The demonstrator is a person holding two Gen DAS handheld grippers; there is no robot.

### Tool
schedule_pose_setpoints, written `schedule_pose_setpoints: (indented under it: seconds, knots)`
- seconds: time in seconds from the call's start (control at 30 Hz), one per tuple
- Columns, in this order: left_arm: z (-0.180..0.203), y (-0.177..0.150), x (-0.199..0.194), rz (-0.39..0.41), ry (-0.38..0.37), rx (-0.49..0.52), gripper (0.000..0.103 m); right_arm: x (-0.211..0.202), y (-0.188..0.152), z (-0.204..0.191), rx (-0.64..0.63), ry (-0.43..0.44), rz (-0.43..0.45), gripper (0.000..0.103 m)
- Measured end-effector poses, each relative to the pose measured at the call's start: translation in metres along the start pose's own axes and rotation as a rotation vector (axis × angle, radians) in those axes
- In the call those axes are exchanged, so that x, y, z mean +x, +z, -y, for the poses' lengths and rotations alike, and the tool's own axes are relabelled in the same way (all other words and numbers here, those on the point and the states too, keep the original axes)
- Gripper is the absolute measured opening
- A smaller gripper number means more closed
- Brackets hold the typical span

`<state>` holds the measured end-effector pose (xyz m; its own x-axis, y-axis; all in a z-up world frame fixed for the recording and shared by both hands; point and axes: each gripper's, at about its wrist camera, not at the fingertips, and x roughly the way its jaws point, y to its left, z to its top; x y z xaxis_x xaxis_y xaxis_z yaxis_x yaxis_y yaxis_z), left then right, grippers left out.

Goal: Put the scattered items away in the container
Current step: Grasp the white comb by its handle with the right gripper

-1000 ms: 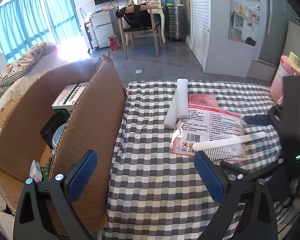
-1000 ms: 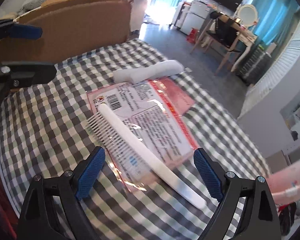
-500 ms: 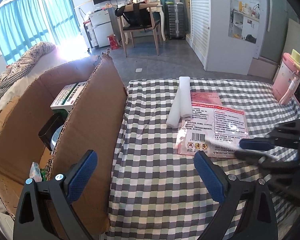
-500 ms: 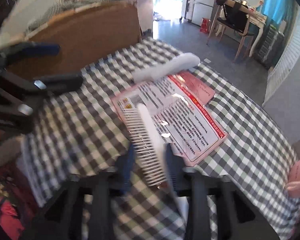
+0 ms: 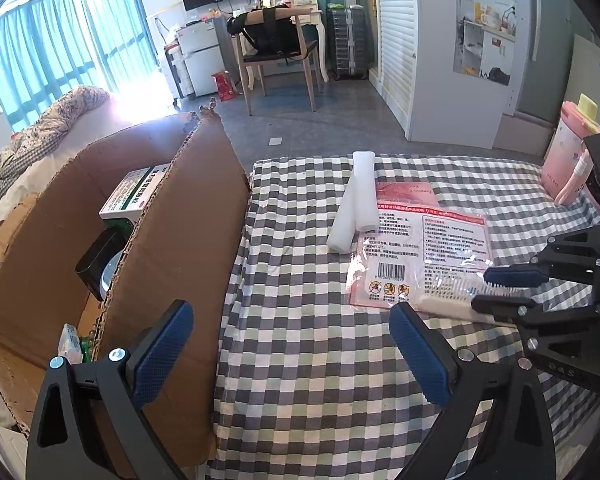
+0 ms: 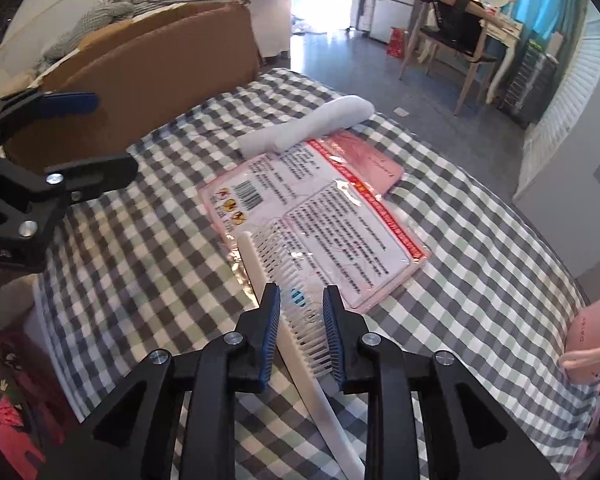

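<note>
Comb (image 6: 284,300) first: the white comb lies partly on the pink printed packet (image 6: 320,216), its handle trailing off onto the checked cloth (image 6: 140,264), and my right tongs (image 6: 300,324) have their blue pads on either side of it, one against the spine and the other at the tooth tips. I read that as clenched on the comb, though I cannot tell whether it has left the packet. From the left wrist view the same right tongs (image 5: 500,290) come in from the side of the packet farthest from the box, with the comb (image 5: 444,300) between the fingers.

Beyond the comb, the packet (image 5: 420,248) lies flat on the cloth, and two white foam rolls (image 5: 356,204) rest together at its far corner, on the side nearer the cardboard box (image 5: 172,240). A pink bottle (image 5: 572,160) stands well past the packet, away from the box.

The box stands right against the edge of the cloth. Inside I can see a green and white carton (image 5: 134,196), a dark object and some small things at the bottom, so part of the tidying looks done. By my judgement the comb, the packet and the foam rolls are left to go in; whether the bottle belongs to the job I cannot say.

My left tongs (image 5: 284,356) are released, spread wide and holding nothing, beside the box wall.
</note>
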<state>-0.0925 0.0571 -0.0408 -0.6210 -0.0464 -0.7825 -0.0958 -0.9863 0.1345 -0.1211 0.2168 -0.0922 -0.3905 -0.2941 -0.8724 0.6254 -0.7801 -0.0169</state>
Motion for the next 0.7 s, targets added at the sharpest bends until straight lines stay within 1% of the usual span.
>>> schedule_pose_setpoints:
  seconds: [0.07,0.1,0.13,0.2,0.27,0.3,0.37,0.4,0.43,0.47,0.5,0.53,0.57,0.6,0.7]
  knots:
    - [0.000,0.000,0.000,-0.001,0.002,0.001,0.101,0.000,-0.002,-0.004,-0.034,0.024,-0.026,0.032]
    - [0.000,0.000,0.000,-0.001,0.003,0.001,0.101,0.002,-0.006,-0.009,-0.065,0.029,-0.051,0.041]
    - [0.001,0.000,0.000,0.000,0.004,0.000,0.101,0.005,-0.009,-0.017,-0.106,0.024,-0.078,0.046]
    - [0.001,0.000,0.000,0.000,0.007,0.002,0.101,0.003,-0.015,-0.032,-0.177,-0.015,-0.093,0.046]
    - [0.001,0.000,0.001,0.001,0.008,0.003,0.102,0.001,-0.016,-0.037,-0.205,-0.010,-0.105,0.046]
    - [0.001,0.000,0.001,0.001,0.007,0.003,0.102,0.001,-0.017,-0.037,-0.201,-0.005,-0.112,0.046]
    - [0.001,-0.001,0.001,0.003,0.004,0.006,0.102,0.002,-0.016,-0.027,-0.157,0.005,-0.114,0.061]
    - [0.001,-0.001,0.002,0.002,0.004,0.009,0.103,0.004,-0.016,-0.021,-0.130,-0.003,-0.116,0.078]
    - [0.002,-0.001,0.002,0.001,0.006,0.014,0.103,0.006,-0.018,-0.014,-0.085,0.002,-0.122,0.088]
    - [0.002,-0.001,0.002,0.001,0.007,0.018,0.103,0.009,-0.019,-0.006,-0.035,0.029,-0.125,0.090]
    - [0.002,-0.001,0.002,0.002,0.008,0.020,0.103,0.008,-0.020,-0.004,-0.024,0.046,-0.116,0.093]
    - [0.002,-0.002,0.002,0.002,0.009,0.022,0.103,0.008,-0.021,-0.006,-0.028,0.040,-0.119,0.098]
    - [0.001,-0.002,0.002,0.002,0.009,0.024,0.103,0.009,-0.022,-0.009,-0.039,0.021,-0.121,0.098]
    - [0.001,-0.002,0.002,0.002,0.009,0.024,0.103,0.009,-0.023,-0.013,-0.046,-0.012,-0.116,0.103]
    - [0.002,-0.002,0.002,0.003,0.008,0.025,0.103,0.008,-0.023,-0.011,-0.020,0.004,-0.126,0.103]
